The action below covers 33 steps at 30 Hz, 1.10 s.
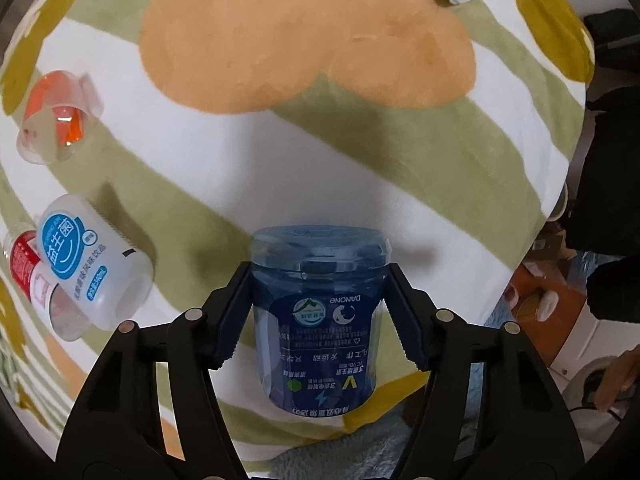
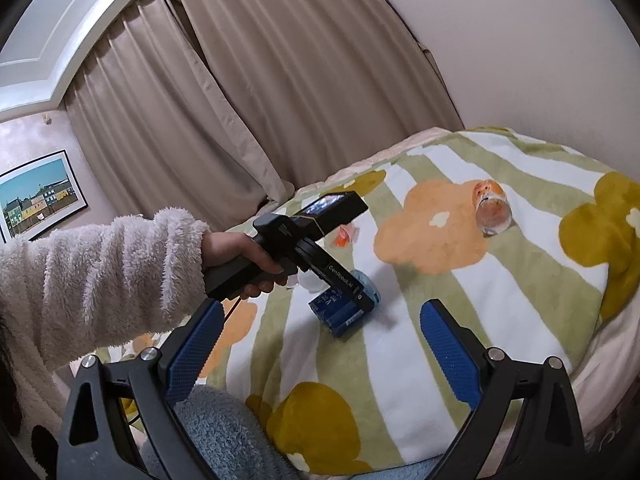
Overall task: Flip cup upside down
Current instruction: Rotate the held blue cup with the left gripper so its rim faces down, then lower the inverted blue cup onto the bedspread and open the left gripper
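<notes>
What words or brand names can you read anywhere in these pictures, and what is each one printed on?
"DANONE": on the blue cup, upside down in the left wrist view, gripped by the left gripper.
"益生菌": on the white bottle lying on the blanket.
"GenRobot.AI": on the left gripper's body, in the right wrist view.
Smaller print on the cup, the white bottle and the red-labelled bottle is too small to read.
</notes>
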Each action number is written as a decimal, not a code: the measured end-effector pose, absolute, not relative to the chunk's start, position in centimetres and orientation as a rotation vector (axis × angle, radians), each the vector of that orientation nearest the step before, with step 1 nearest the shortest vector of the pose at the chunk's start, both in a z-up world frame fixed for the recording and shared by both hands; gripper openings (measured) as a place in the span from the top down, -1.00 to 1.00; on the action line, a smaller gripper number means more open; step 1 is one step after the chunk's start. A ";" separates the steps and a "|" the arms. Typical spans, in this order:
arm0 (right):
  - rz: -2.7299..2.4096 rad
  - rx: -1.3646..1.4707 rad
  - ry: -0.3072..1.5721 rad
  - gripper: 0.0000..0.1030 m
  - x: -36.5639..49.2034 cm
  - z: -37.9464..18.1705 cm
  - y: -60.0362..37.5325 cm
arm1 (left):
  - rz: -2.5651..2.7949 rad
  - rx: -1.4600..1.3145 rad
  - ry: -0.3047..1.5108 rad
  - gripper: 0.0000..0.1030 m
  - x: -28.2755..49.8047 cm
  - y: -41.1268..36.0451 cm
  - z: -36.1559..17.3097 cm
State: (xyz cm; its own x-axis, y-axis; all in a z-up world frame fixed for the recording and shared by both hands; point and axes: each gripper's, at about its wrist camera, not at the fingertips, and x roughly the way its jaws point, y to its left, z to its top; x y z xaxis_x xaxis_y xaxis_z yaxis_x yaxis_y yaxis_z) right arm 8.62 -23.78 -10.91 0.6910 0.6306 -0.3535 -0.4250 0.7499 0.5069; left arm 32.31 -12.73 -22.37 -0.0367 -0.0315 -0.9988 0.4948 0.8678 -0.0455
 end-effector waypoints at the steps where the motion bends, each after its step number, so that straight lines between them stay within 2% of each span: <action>1: 0.608 0.408 0.543 -0.91 8.6 -10.9 -23.8 | -0.445 0.369 1.549 -0.20 32.0 -12.8 -22.1; 5: 0.599 0.406 0.547 -0.91 9.0 -10.8 -23.8 | -0.483 0.263 1.447 -0.20 29.9 -10.8 -19.7; 10: 0.578 0.387 0.547 -0.91 9.8 -11.2 -23.8 | -0.437 0.089 1.066 -0.20 26.0 -8.8 -15.7; 16: 0.597 0.402 0.623 -0.91 11.6 -12.8 -22.9 | -0.314 -0.189 0.850 -0.20 25.6 -5.1 -17.5; 22: 0.558 0.314 0.656 -0.91 11.8 -13.6 -22.0 | -0.254 -0.173 0.811 -0.20 23.5 -4.4 -20.5; 33: 0.548 0.305 0.667 -0.91 11.6 -14.9 -21.3 | -0.276 -0.125 0.836 -0.20 20.3 -4.8 -20.8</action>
